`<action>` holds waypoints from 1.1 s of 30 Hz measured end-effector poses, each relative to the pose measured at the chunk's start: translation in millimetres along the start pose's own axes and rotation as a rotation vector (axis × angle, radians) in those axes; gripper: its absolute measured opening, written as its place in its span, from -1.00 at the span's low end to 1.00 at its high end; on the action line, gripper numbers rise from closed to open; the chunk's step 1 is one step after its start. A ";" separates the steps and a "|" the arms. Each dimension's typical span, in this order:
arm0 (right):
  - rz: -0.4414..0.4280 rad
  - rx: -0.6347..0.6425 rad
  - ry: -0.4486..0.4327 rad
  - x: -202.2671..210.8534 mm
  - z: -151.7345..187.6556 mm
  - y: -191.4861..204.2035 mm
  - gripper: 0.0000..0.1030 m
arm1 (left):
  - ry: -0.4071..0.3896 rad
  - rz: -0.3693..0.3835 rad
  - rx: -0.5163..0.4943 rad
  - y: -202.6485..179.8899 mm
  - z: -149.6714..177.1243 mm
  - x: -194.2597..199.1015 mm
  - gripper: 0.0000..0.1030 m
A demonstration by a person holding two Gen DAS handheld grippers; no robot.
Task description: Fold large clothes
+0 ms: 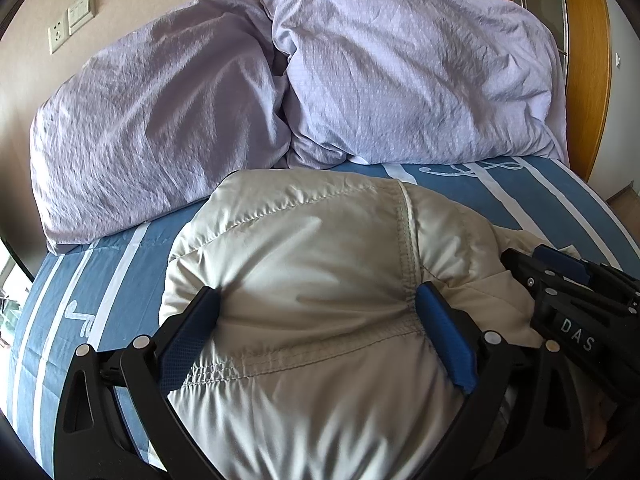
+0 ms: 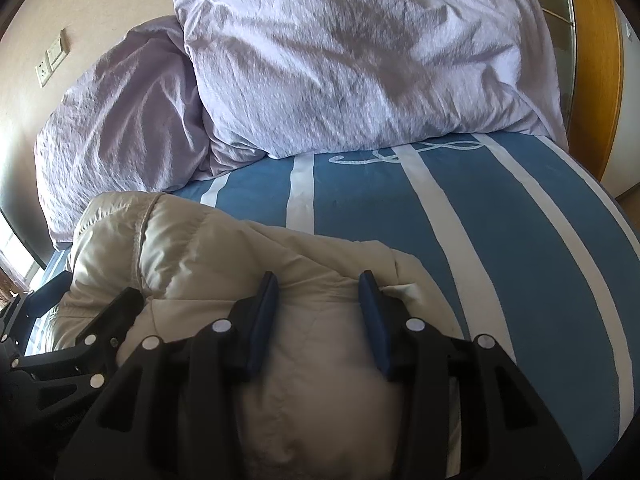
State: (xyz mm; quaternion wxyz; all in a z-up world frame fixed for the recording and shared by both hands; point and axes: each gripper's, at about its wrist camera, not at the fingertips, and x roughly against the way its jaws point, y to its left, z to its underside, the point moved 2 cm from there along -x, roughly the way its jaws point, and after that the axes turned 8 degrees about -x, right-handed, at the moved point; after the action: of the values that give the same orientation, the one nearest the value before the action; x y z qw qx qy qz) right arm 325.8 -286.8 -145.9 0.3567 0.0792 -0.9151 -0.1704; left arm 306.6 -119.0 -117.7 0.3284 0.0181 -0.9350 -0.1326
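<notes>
A puffy cream padded jacket (image 1: 304, 248) lies bunched on the blue striped bed sheet (image 1: 532, 200). My left gripper (image 1: 318, 300) has its jaws wide apart, with a thick bulge of the jacket pressed between the blue pads (image 1: 444, 332). My right gripper (image 2: 320, 288) also has its blue pads (image 2: 264, 316) apart around a fold of the jacket (image 2: 200, 248) near its right edge. The right gripper shows at the right of the left wrist view (image 1: 560, 280). The left gripper shows at the lower left of the right wrist view (image 2: 80, 320).
Two lilac pillows (image 1: 400, 64) (image 1: 152, 120) lean against the wall at the head of the bed. A wooden wardrobe edge (image 1: 588, 80) stands at the right. Wall sockets (image 1: 72, 20) sit on the left wall. Bare striped sheet (image 2: 480, 240) lies right of the jacket.
</notes>
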 end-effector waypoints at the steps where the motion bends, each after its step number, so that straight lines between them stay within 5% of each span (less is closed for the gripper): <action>1: 0.001 0.001 0.006 -0.4 -0.4 0.2 -0.17 | 0.002 0.001 -0.001 0.4 -0.5 0.1 0.92; 9: 0.014 0.015 0.077 19.7 -11.5 1.8 0.00 | 0.047 0.050 0.020 13.9 -7.2 20.1 0.91; 12: 0.010 0.009 0.068 38.8 -13.6 -5.1 0.23 | 0.053 0.073 0.056 26.7 -4.2 34.3 0.91; 14: 0.005 -0.009 0.078 49.7 -14.0 -13.4 0.57 | 0.060 0.087 0.081 37.4 -0.7 42.7 0.91; 19: -0.072 -0.103 0.159 64.8 -11.6 -41.7 0.88 | 0.105 0.139 0.183 72.1 14.9 54.3 0.91; 33: -0.318 -0.362 0.481 30.9 23.5 -77.7 0.96 | 0.260 0.350 0.394 98.0 46.8 35.0 0.92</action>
State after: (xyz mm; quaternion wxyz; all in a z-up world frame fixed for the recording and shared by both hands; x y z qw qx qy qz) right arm 289.0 -361.3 -171.4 0.5395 0.1939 -0.7360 -0.3601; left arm 255.5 -17.7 -105.9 0.4535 -0.0633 -0.8817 0.1136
